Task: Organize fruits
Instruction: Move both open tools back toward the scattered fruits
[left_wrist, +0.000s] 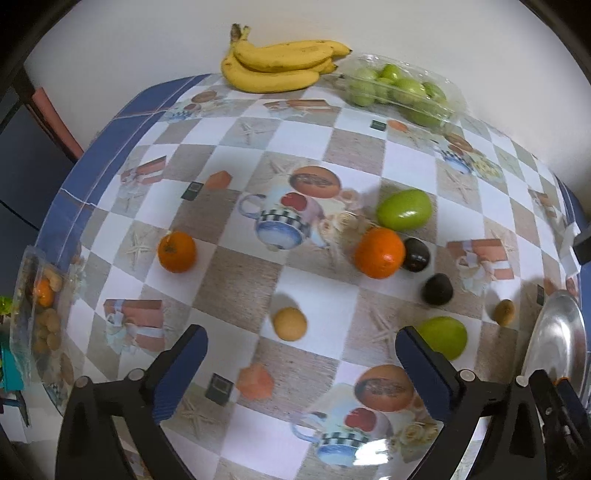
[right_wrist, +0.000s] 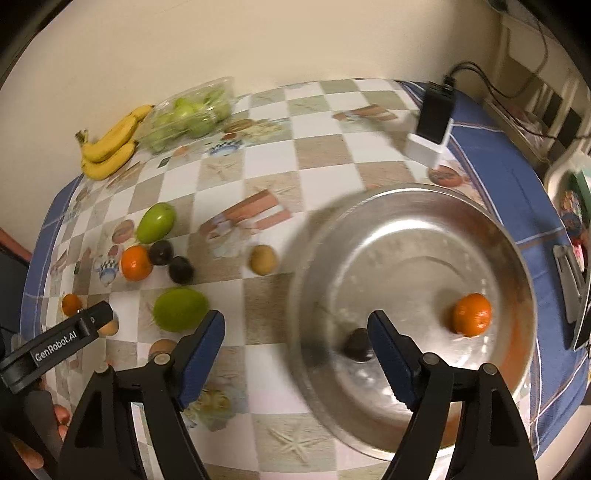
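Right gripper (right_wrist: 295, 332) gapes above bowl (right_wrist: 406, 229) holding orange (right_wrist: 472, 314).

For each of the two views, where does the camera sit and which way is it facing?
Left wrist: on the left gripper, facing steeply down at loose fruit on the checkered table; its open jaws show.
Right wrist: on the right gripper, facing down over the metal bowl; its open jaws, the other gripper and fingertips show.
Shared: bananas, boxed green fruit, the bowl.
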